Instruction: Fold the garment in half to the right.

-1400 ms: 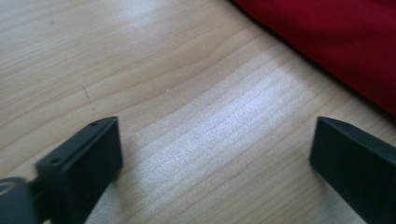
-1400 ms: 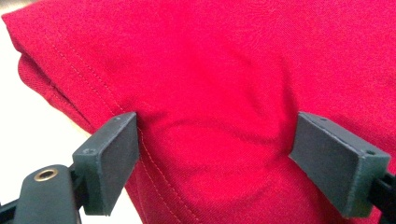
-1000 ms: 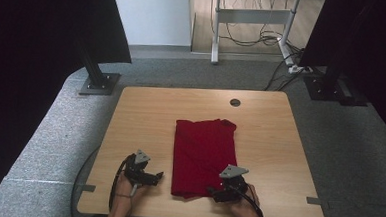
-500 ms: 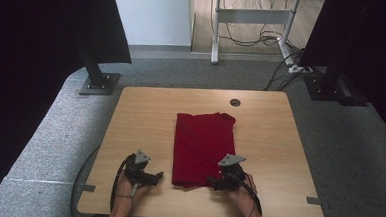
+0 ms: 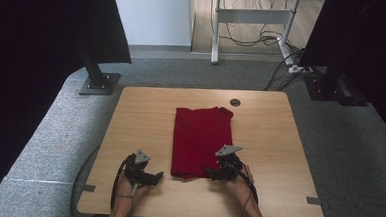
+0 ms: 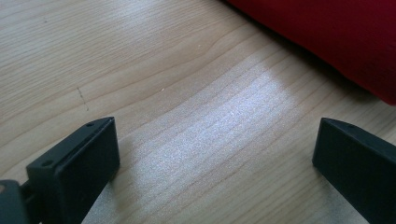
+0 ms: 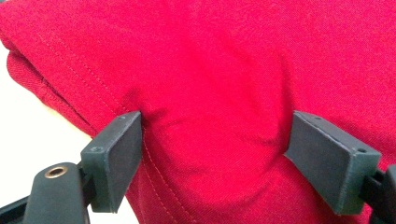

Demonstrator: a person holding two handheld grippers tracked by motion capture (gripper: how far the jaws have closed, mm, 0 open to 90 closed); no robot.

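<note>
Red cloth (image 7: pixel 224 70) cut off by the right gripper view's edges; near hem under jaws

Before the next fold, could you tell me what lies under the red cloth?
The red cloth lies flat on the wooden table; whatever is beneath its folded layers is covered.

The high view looks forward and down over the whole desk (image 5: pixel 146 111), while both gripper views sit low and close, sharing the folded red shirt (image 5: pixel 199 139) at its near edge.
</note>
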